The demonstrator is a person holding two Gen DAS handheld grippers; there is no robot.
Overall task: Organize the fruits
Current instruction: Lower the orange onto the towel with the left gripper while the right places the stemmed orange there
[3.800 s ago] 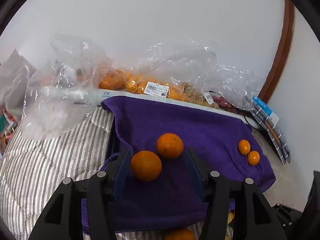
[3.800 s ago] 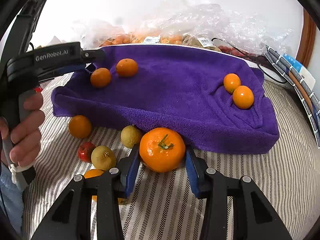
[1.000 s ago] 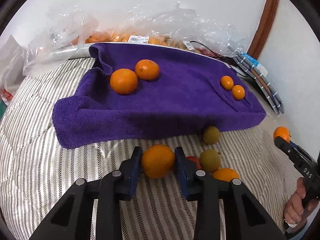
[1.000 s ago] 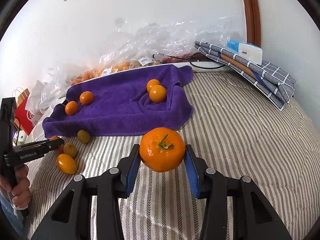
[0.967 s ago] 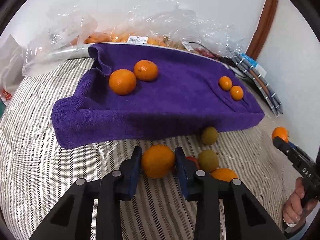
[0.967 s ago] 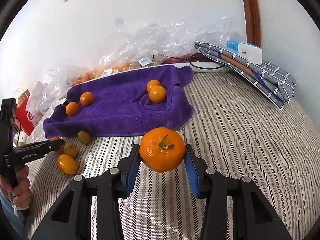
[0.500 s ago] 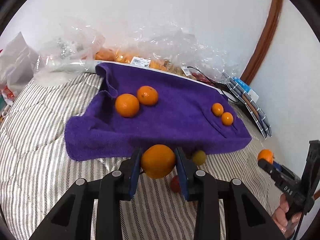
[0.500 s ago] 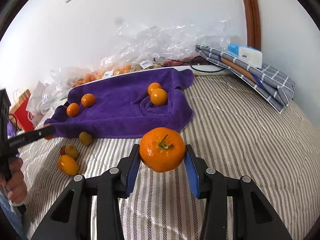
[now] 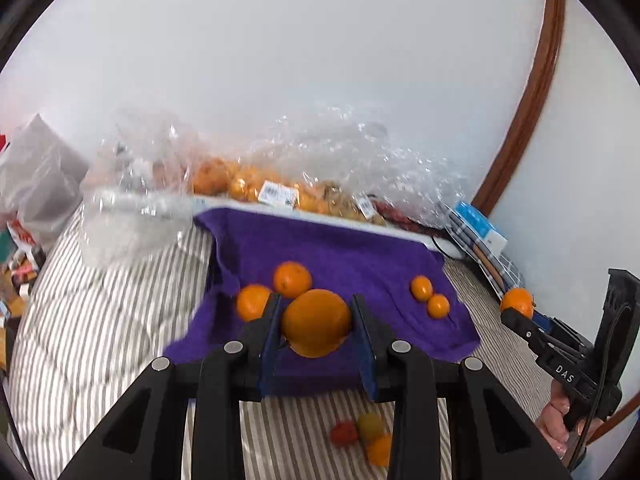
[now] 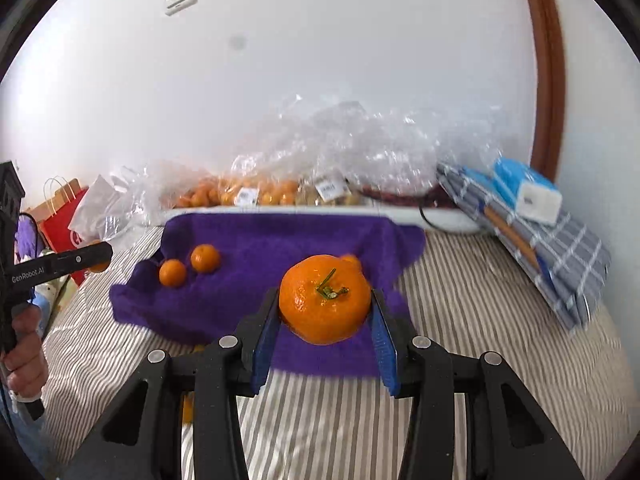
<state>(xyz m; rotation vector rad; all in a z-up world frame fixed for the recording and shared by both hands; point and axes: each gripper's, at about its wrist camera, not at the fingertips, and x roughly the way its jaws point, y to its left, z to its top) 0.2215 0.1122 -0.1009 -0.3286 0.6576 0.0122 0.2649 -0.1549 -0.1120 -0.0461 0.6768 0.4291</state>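
Left wrist view shows the left gripper (image 9: 316,324) clenched on an orange (image 9: 316,322), its blue pads touching the fruit on both sides, and the fruit is lifted above the near edge of the purple towel (image 9: 340,252). Just behind it, two oranges (image 9: 292,279) lie close together on the towel, and two small ones (image 9: 422,288) lie further to the right. Below the towel, on the striped cover (image 9: 100,328), a red fruit (image 9: 344,433) lies beside a yellow-green one (image 9: 370,424).

Right wrist view shows the right gripper (image 10: 325,312) grasping a tangerine (image 10: 324,298) with a green stem, held in the air over the right part of the towel (image 10: 280,248). One small orange (image 10: 352,261) is partly hidden behind it. At the wall behind the towel are clear plastic bags (image 10: 340,152) with more fruit inside. Folded checked cloth (image 10: 560,248) lies at the right, well apart from the towel.
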